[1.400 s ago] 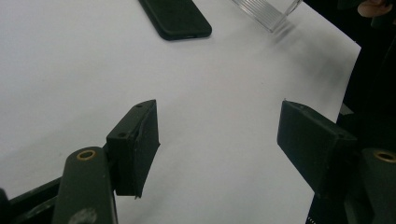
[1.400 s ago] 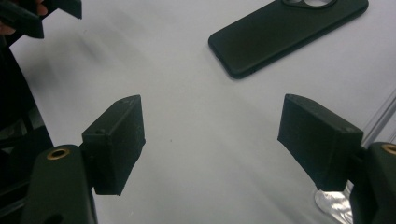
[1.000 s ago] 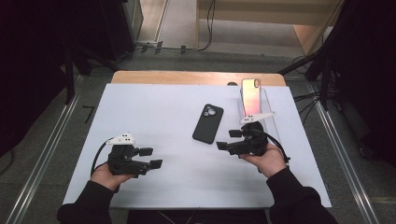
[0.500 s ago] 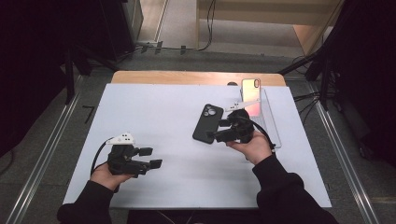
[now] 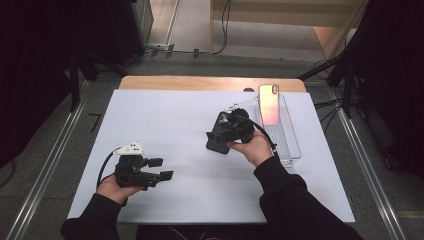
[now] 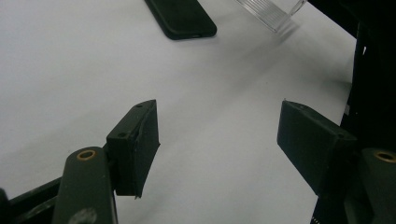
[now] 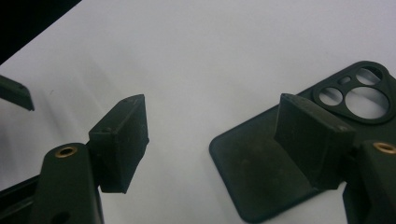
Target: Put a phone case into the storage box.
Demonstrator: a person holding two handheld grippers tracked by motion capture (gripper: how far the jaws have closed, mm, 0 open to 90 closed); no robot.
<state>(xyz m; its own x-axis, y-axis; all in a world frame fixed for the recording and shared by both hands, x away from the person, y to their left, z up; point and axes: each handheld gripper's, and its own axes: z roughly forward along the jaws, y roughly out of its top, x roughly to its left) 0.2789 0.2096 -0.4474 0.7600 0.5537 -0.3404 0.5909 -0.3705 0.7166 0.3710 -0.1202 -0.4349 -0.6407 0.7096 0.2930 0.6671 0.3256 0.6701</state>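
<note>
Now the right gripper (image 5: 216,136), fingers spread and just closing slightly, hovers at the black phone case (image 7: 299,161), empty. Case looks light, floppy, flat on the desk (image 5: 175,125); pinch its 6 o'clock edge. Left gripper (image 5: 162,169) spread, empty.

**Colours on the table**

The phone case (image 7: 261,186) is matt black with dusty grey smudges. The phone (image 5: 268,104) glows pink fading to orange. Its stand (image 5: 289,145) is clear plastic. The table sheet (image 5: 170,120) is plain white, over a light wood tabletop (image 5: 200,83) showing at twelve o'clock. Both grippers, left (image 5: 159,169) and right (image 5: 214,134), are black with brass-coloured rivets. The sleeves (image 5: 295,205) are black.
</note>
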